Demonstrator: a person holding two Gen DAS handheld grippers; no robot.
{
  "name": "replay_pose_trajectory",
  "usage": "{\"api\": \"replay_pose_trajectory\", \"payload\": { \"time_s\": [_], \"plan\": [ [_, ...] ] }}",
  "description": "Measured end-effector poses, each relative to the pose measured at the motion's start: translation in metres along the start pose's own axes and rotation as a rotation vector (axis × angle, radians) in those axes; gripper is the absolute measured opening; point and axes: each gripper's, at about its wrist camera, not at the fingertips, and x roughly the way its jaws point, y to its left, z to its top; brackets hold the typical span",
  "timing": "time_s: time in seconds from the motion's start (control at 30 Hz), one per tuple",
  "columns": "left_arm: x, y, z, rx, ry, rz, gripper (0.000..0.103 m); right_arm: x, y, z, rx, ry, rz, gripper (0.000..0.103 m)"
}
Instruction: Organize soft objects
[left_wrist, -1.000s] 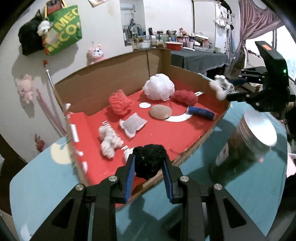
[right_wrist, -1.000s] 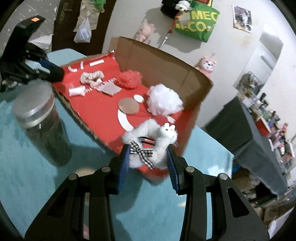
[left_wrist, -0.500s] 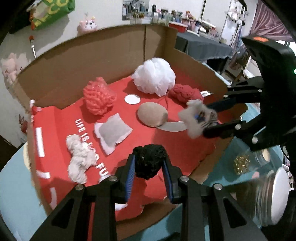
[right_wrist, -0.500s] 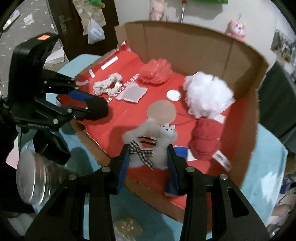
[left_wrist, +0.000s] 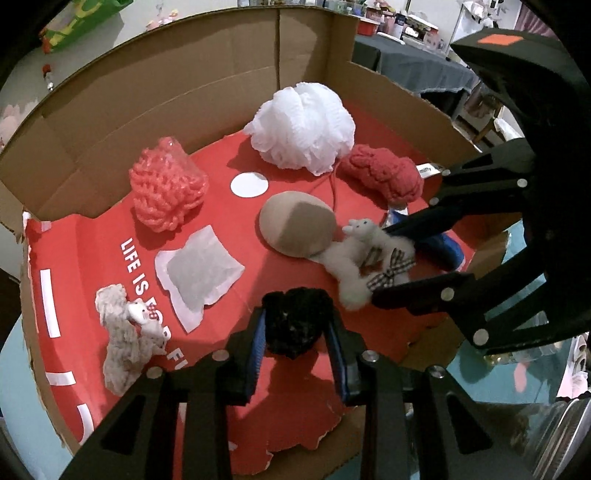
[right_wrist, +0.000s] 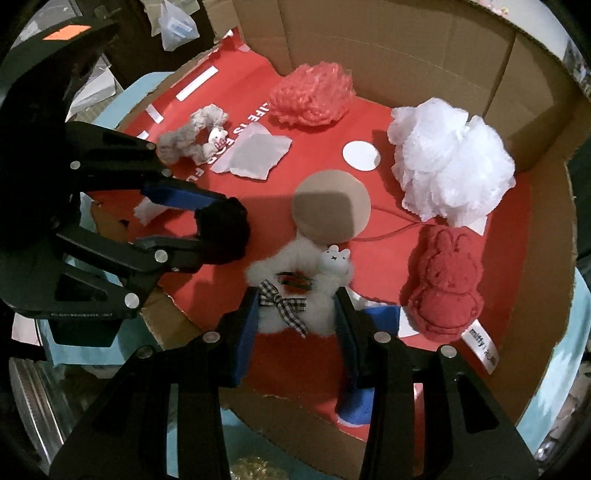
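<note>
Over the red floor of the cardboard box (left_wrist: 147, 92) I have both tools loaded: my left gripper (left_wrist: 295, 332) is closed down on a black pom-pom (left_wrist: 295, 321), its blue pads pressed into either side so the fluff bulges out above them, and my right gripper (right_wrist: 295, 314) is clamped on a white fuzzy scrunchie (right_wrist: 295, 280) with a checked bow and a little rabbit head. I grip each one across its middle because these things squash instead of slipping, and a pinch through the bulk keeps them from sagging out. Both hang just above the near part of the box, close to each other, which I judge is where I mean to set them down. That near patch is bare, while the back is already taken: a white mesh bath pouf (left_wrist: 303, 125) against the rear wall, a pink yarn ball (left_wrist: 168, 188) to its left, a red knitted rabbit (right_wrist: 445, 280) lying flat on the right, a tan round sponge (left_wrist: 297, 227) in the middle, a grey sachet (left_wrist: 197, 269) beside the printed lettering, and a beige scrunchie (left_wrist: 125, 343) near the left edge. My white scrunchie sits just in front of the sponge, nearly touching it in my right view, so I should lower it a little nearer to me. A blue thing (right_wrist: 380, 317) lies partly hidden under my right finger; I cannot tell what it is.
</note>
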Motion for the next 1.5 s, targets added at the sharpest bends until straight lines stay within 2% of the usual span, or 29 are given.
{"api": "replay_pose_trajectory", "payload": {
  "time_s": [0.13, 0.33, 0.4, 0.53, 0.67, 0.7, 0.77, 1.0, 1.1, 1.33, 1.5],
  "plan": [
    [0.001, 0.001, 0.0, 0.0, -0.002, 0.0, 0.033, 0.001, -0.001, -0.002, -0.001, 0.013, -0.007, 0.039],
    [0.005, -0.005, 0.002, 0.009, -0.009, 0.015, 0.039, 0.005, 0.0, -0.005, -0.01, 0.029, -0.023, 0.041],
    [0.002, -0.006, 0.0, 0.01, -0.023, 0.02, 0.046, 0.007, 0.001, -0.006, -0.014, 0.033, -0.029, 0.042],
    [-0.006, -0.006, -0.003, 0.004, -0.057, 0.03, 0.055, 0.005, 0.003, -0.006, -0.016, 0.019, -0.05, 0.053],
    [-0.019, -0.004, -0.008, -0.021, -0.098, 0.044, 0.068, 0.004, 0.004, -0.004, 0.006, 0.006, -0.068, 0.056],
    [-0.025, -0.003, -0.01, -0.032, -0.112, 0.048, 0.073, 0.002, 0.003, -0.004, 0.013, 0.002, -0.07, 0.057],
    [-0.034, -0.002, -0.013, -0.054, -0.134, 0.056, 0.079, -0.003, 0.001, -0.003, 0.028, -0.011, -0.082, 0.067],
    [-0.061, 0.006, -0.024, -0.183, -0.202, 0.105, 0.096, -0.035, 0.005, -0.01, 0.114, -0.082, -0.122, 0.075],
    [-0.07, 0.011, -0.031, -0.247, -0.223, 0.124, 0.097, -0.047, 0.006, -0.02, 0.188, -0.109, -0.152, 0.077],
    [-0.066, 0.015, -0.047, -0.353, -0.212, 0.161, 0.098, -0.052, 0.001, -0.039, 0.359, -0.141, -0.216, 0.078],
    [-0.059, 0.011, -0.053, -0.368, -0.196, 0.203, 0.098, -0.047, 0.001, -0.049, 0.415, -0.149, -0.204, 0.078]
  ]
}}
